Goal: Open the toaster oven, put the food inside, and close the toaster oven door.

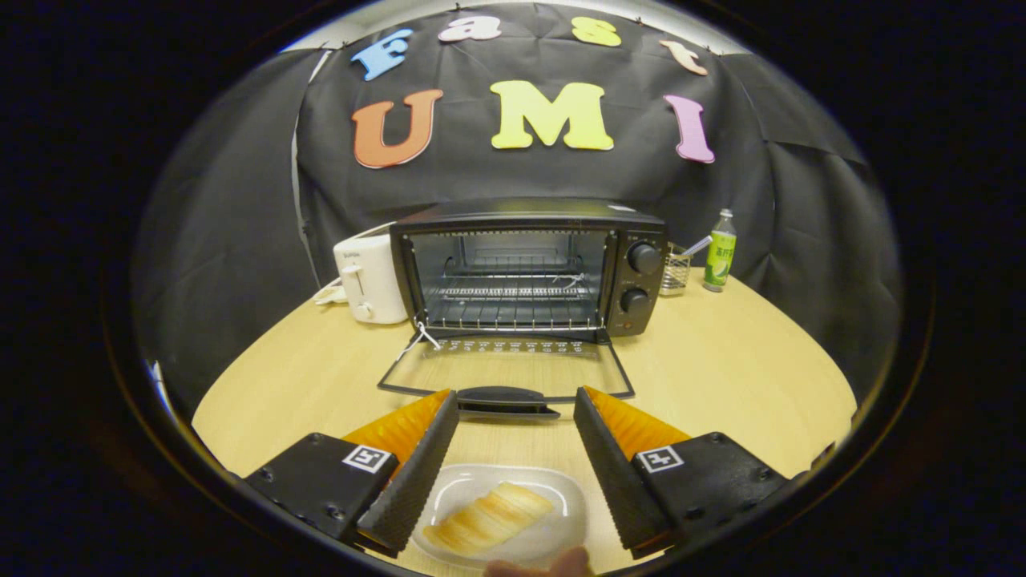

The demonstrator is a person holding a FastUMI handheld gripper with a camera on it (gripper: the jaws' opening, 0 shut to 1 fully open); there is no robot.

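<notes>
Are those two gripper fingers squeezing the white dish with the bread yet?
Apart. The gripper view shows the gripper open, its fingers standing wide either side of the dish, bare table between.

You have one toaster oven (pixel 529 268) at the centre, with one door (pixel 506 369) lying open and two knobs (pixel 644 258) at its right side. Inside it you can count one wire rack (pixel 509 293). There is one white toaster (pixel 369 277) left of centre, one green bottle (pixel 720 250) right of centre, and one wire basket (pixel 675 271) beside it. At the bottom centre sits one white plate (pixel 561 529) with one piece of food (pixel 487 516). Your one gripper (pixel 515 405) shows two fingers, spread wide apart, over one wooden table (pixel 721 369).
</notes>
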